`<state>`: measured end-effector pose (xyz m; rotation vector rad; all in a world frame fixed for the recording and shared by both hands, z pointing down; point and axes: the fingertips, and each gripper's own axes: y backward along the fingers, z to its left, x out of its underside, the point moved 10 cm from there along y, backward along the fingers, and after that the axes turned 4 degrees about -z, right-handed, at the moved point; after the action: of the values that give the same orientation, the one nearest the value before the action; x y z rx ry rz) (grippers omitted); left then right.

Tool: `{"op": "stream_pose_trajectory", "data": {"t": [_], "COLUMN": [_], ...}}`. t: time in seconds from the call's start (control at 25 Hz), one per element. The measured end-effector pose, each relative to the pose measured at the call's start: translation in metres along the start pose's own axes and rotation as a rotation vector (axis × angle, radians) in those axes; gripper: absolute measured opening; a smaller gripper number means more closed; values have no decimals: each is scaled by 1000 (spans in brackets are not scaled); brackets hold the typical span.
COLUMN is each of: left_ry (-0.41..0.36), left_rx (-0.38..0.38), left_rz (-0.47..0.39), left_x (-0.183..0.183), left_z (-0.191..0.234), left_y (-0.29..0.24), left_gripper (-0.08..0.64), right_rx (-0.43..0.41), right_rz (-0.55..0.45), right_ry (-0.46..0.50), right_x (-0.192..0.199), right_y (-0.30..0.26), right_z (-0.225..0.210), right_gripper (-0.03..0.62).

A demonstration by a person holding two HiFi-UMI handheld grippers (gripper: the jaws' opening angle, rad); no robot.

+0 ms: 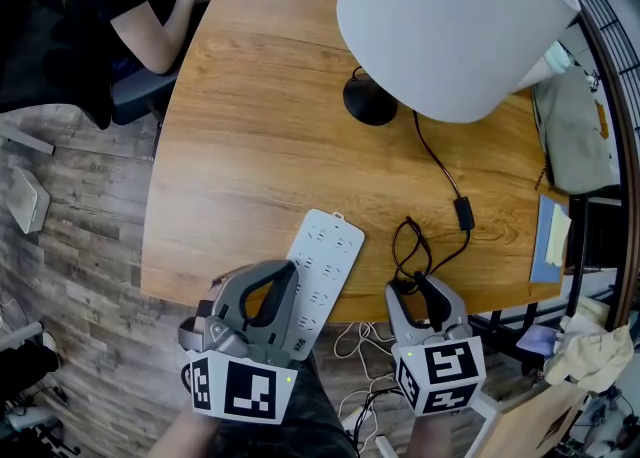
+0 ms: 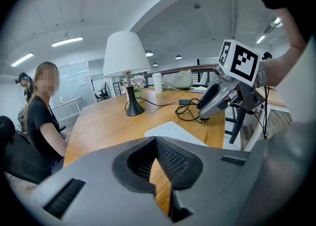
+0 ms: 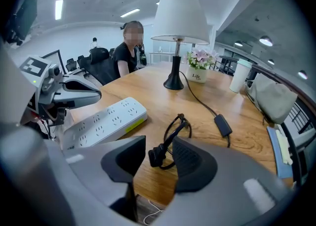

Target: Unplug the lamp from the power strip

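The lamp has a white shade [image 1: 455, 26] and a black base [image 1: 370, 101] at the far side of the wooden table [image 1: 240, 166]. Its black cord [image 1: 440, 161] runs past an inline box [image 1: 464, 212] to a coil at the near edge. The black plug [image 3: 156, 156] lies on the table, apart from the white power strip [image 1: 325, 261]. It sits between the jaws of my right gripper [image 3: 159, 146], which stand open with a gap beside the plug. My left gripper [image 1: 290, 268] is shut on nothing, hovering over the strip's near end.
A person [image 1: 120, 6] sits at the table's far left. A grey bag [image 1: 575, 131] and notebooks [image 1: 548, 236] lie at the right edge. A flower pot [image 3: 200, 74] and a cup [image 3: 240, 74] stand behind the lamp. White cables [image 1: 360, 346] hang below the near edge.
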<state>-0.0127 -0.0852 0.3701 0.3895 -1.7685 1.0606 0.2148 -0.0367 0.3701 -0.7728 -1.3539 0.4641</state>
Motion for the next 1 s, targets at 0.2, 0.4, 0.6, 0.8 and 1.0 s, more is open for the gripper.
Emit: {"op": "stream_pose_trajectory", "data": {"t": [0.2,0.4,0.6,0.8,1.0], "left_ry": [-5,-9,58,93,60], "left_rx": [2,-9,-16,-23,-70], "left_rz": [-13,-31,-74,-128,-175], "left_x": [-2,-3,-2,-7,-17], "left_z": [0,2,9,17,26], "left_y": [0,3,7,12,25], "left_gripper": [-5,-5,-5,-5,-5], "right_rx": [75,118,136,70,-13], "right_rz": [-63,-116,-159,-282,-405], "right_ry": [-4,16,55,60,96], "right_x": [-5,-9,-13,-20,-28], "right_y": [9,13,20,25,28], "right_z": [-4,-4,2,15,38], "right_gripper": [186,186,183,127,28]}}
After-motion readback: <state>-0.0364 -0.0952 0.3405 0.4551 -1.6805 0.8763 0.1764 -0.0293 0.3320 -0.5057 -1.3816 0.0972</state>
